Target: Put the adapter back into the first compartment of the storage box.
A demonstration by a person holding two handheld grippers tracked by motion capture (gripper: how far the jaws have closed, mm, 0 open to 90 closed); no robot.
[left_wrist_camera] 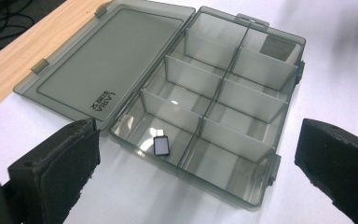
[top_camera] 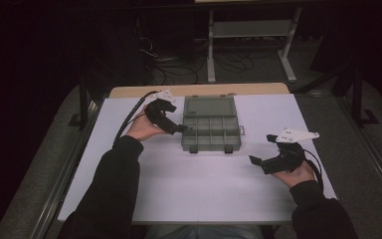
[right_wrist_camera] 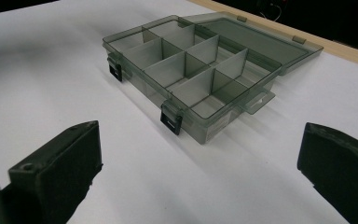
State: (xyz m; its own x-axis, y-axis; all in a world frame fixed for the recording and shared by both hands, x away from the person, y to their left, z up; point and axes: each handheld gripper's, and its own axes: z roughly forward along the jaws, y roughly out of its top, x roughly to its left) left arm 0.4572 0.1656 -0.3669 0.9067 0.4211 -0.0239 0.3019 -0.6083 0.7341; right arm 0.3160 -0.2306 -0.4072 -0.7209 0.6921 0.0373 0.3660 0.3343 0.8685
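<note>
A smoky see-through box (top_camera: pixel 211 130) with its lid (top_camera: pixel 210 106) flat open sits mid-worktop (top_camera: pixel 189 184), lid toward the far wooden edge. Two rows of four compartments inside. In the left tool view, a small dark chip (left_wrist_camera: pixel 161 145) with a pale border lies flat in the end compartment of the row next to the lid, the one closest to that camera; too small to identify further. The facing walls hide the floors of the farther compartments in part; a dark patch at the far corner may be a reflection, cannot tell. Left tool (top_camera: pixel 185 128) sits at the box's left side, tips just over its rim; jaws spread wide, nothing between them, and they have just been opening. Its jaw tips are cut off by the frame bottom in its own view. Right tool (top_camera: pixel 257 163) is held well clear of the box toward the near right, jaws spread, empty. From the right tool view, two black latches (right_wrist_camera: pixel 171 120) hang on the front wall; the chip's compartment is screened by dividers there. Lid lettering is too blurred to read with confidence.
</note>
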